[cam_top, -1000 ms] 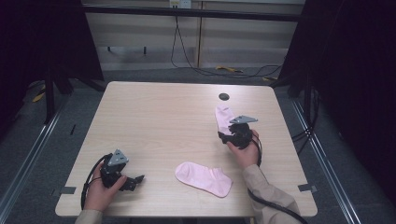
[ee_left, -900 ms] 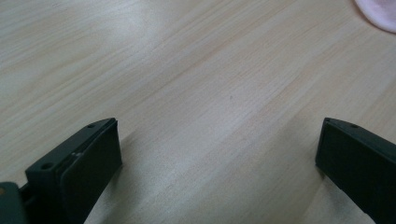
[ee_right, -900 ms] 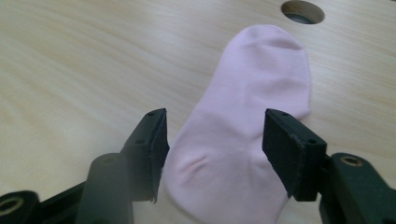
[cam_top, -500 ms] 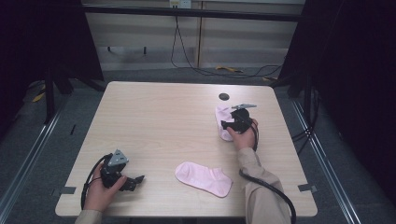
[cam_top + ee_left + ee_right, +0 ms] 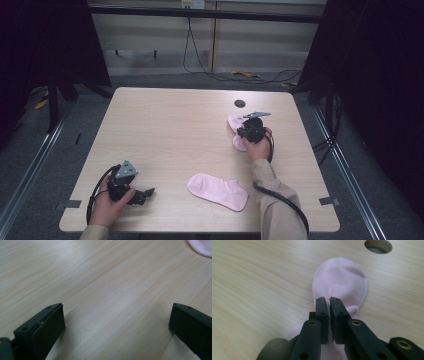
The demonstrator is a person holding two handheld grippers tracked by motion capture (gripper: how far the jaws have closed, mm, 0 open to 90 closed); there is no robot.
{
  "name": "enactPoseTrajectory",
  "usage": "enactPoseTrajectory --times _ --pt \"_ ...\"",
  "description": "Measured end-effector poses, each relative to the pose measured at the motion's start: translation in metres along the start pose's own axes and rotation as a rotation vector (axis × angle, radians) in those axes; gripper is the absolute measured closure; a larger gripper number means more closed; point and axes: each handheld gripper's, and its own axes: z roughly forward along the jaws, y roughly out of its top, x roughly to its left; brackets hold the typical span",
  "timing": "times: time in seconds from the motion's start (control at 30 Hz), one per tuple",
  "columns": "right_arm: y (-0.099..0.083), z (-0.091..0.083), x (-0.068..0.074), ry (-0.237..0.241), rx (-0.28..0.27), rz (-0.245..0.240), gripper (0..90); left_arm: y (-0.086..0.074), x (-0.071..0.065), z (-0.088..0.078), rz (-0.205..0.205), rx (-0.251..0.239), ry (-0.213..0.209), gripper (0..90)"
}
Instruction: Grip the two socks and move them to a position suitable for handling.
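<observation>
A: The far pink sock is lying on the right half of the worktop, just this side of the round hole, and the right claw is sitting right on top of it.

B: Is that claw gripping it?

A: Yes. In the right gripper view its jaws are pressing together on a raised fold of the far pink sock, having just been closing, and the cloth is bunching up between them while the rounded end is lying flat beyond the tips, toward the hole.

B: And the other side?

A: The left claw is resting near the front left corner of the worktop in the person's left hand. Its 2 jaws are standing wide apart over bare wood, with nothing between them.

B: Any other sock?

A: 1 more, the near pink sock, is lying flat close to the front edge, between the 2 hands and well apart from the first; its edge is peeking into the left gripper view.
</observation>
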Motion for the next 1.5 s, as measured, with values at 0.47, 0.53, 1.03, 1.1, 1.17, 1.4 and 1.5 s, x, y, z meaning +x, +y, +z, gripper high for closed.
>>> enactPoseTrajectory --times 0.47,0.53,1.03,1.1,1.17,1.4,1.5 --pt "-0.018 -0.077 0.048 0.297 -0.12 -0.298 72.0 0.0 0.0 0.0 0.002 0.005 0.005 0.0" --pt "-0.031 -0.082 0.048 0.25 -0.1 -0.3 54.4 0.0 0.0 0.0 0.001 0.004 0.007 0.0" --pt "-0.105 -0.095 0.045 0.245 0.001 -0.306 73.9 0.0 -0.001 -0.001 -0.006 0.005 0.005 0.0" --pt "-0.106 -0.094 0.04 0.193 0.012 -0.318 73.8 0.0 -0.001 -0.001 -0.006 0.005 0.005 0.0" --pt "-0.107 -0.093 0.032 0.158 0.001 -0.285 72.5 0.0 -0.001 -0.001 -0.006 0.005 0.005 0.0" --pt "-0.11 -0.093 0.019 0.164 -0.054 -0.217 58.1 0.0 -0.001 -0.001 -0.005 0.005 0.005 0.0" --pt "-0.111 -0.1 0.021 0.172 -0.063 -0.218 51.1 0.0 -0.001 -0.001 -0.007 0.004 0.005 0.0"
